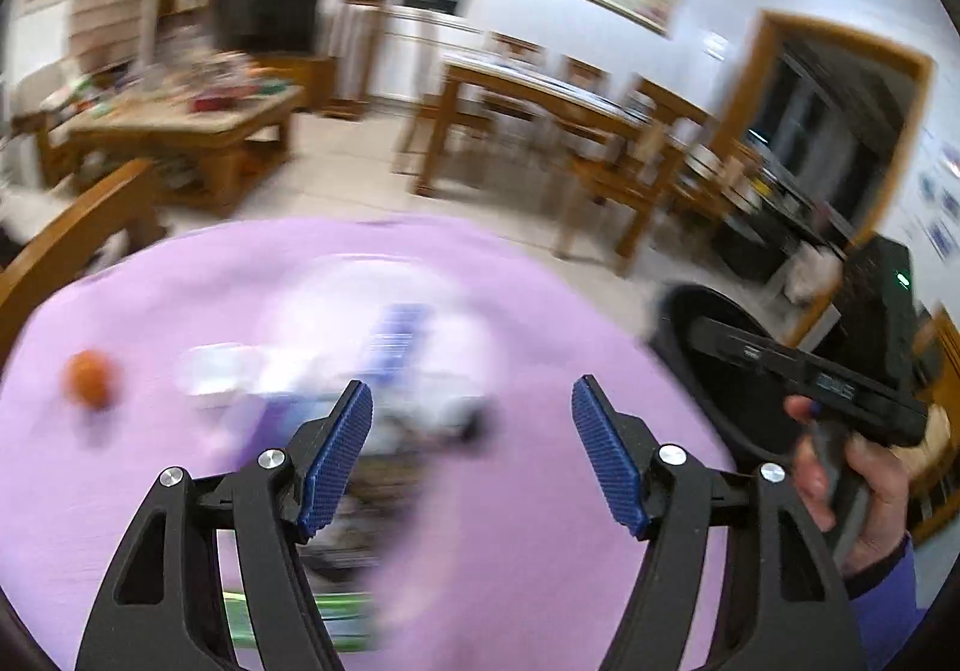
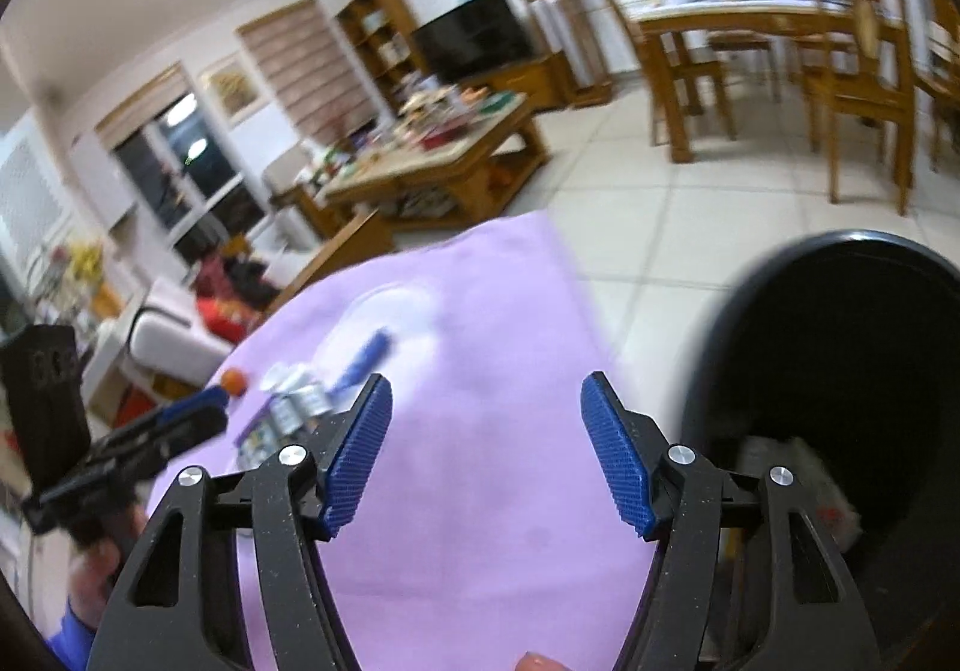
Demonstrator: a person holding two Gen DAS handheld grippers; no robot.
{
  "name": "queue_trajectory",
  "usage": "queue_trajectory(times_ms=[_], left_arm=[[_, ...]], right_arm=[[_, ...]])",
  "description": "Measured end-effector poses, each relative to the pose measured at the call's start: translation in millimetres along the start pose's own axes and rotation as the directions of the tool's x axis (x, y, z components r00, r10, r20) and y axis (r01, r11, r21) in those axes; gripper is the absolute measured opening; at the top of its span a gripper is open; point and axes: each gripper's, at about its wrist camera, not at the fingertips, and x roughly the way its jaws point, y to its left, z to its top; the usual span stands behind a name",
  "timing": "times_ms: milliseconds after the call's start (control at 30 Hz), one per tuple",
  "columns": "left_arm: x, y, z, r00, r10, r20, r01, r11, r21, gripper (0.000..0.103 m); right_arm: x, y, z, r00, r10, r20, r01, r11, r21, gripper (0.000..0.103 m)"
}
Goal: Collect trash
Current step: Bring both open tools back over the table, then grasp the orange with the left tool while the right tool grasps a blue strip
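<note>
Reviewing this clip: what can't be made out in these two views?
- Left wrist view: motion blur smears the trash pile on the purple cloth; single items unreadable.
- Right wrist view: contents of the black bin are dark, partly hidden behind the right gripper.
- Both views: orange object unidentifiable.

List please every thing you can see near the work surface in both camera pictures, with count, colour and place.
purple cloth: one, lilac, covers the work surface.
orange ball: one, orange, on the cloth at its left side.
trash pile: several blurred pieces, white, blue and silver, middle of the cloth; exact count cannot be told.
green item: one, green, near edge of the cloth, blurred.
black bin: one, black, on the floor at the right of the cloth, something pale inside.
left tool: one, black with blue pads, open, above the trash pile.
right tool: one, black with blue pads, open, beside the bin.
</note>
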Motion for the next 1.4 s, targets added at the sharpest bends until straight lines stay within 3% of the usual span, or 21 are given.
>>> queue_trajectory(times_ms=[133, 233, 333, 533, 633, 700, 733, 767, 867, 967, 1167, 1400], left_arm=[[-13.6, 79.5, 0.5, 0.991, 0.134, 0.008, -0.133, 0.987, -0.093, 0.069], [-9.0, 122.6, 4.0, 0.980, 0.197, -0.034, -0.200, 0.970, -0.141, 0.069], [0.9, 146.5, 9.8, 0.969, 0.233, -0.079, -0.241, 0.963, -0.124, 0.069], [17.6, 172.9, 15.3, 0.965, 0.234, -0.117, -0.247, 0.962, -0.117, 0.069], [24.4, 177.6, 15.8, 0.965, 0.229, -0.129, -0.244, 0.963, -0.117, 0.068], [27.2, 169.1, 15.3, 0.957, 0.261, -0.129, -0.271, 0.960, -0.071, 0.067], [30.4, 171.1, 15.0, 0.951, 0.279, -0.136, -0.288, 0.956, -0.050, 0.057], [33.4, 171.4, 14.2, 0.949, 0.279, -0.150, -0.289, 0.956, -0.047, 0.039], [30.6, 170.1, 11.4, 0.949, 0.279, -0.144, -0.289, 0.956, -0.052, 0.036], [25.2, 170.5, 8.6, 0.953, 0.269, -0.142, -0.280, 0.958, -0.065, 0.036], [-0.8, 161.4, 11.6, 0.972, 0.222, -0.081, -0.230, 0.968, -0.096, 0.036], [-36.4, 110.0, 24.3, 0.990, 0.140, 0.013, -0.139, 0.989, -0.056, 0.036]], right_arm=[[52.8, 48.2, 8.9, 0.997, 0.028, -0.069, -0.031, 0.999, -0.041, 0.066], [100.6, 75.2, 19.1, 0.990, 0.027, -0.135, -0.034, 0.998, -0.048, 0.066], [140.5, 86.4, 27.4, 0.982, 0.013, -0.191, -0.019, 0.999, -0.031, 0.066], [196.2, 107.4, 29.9, 0.959, -0.092, -0.268, 0.062, 0.991, -0.117, 0.054], [209.5, 120.7, 26.3, 0.955, -0.141, -0.261, 0.092, 0.977, -0.194, 0.048], [216.3, 129.3, 24.3, 0.952, -0.169, -0.254, 0.105, 0.964, -0.246, 0.034], [218.8, 132.5, 22.6, 0.951, -0.186, -0.247, 0.115, 0.954, -0.276, 0.031], [219.8, 131.1, 19.5, 0.951, -0.191, -0.243, 0.115, 0.948, -0.298, 0.026], [222.5, 134.6, 15.6, 0.955, -0.171, -0.240, 0.091, 0.945, -0.314, 0.014], [217.8, 131.0, 16.3, 0.964, -0.144, -0.224, 0.076, 0.955, -0.287, 0.009], [173.6, 122.5, 25.8, 0.990, -0.046, -0.134, 0.016, 0.976, -0.217, 0.008], [107.8, 115.7, 25.2, 0.996, 0.062, -0.061, -0.072, 0.983, -0.168, 0.008]])
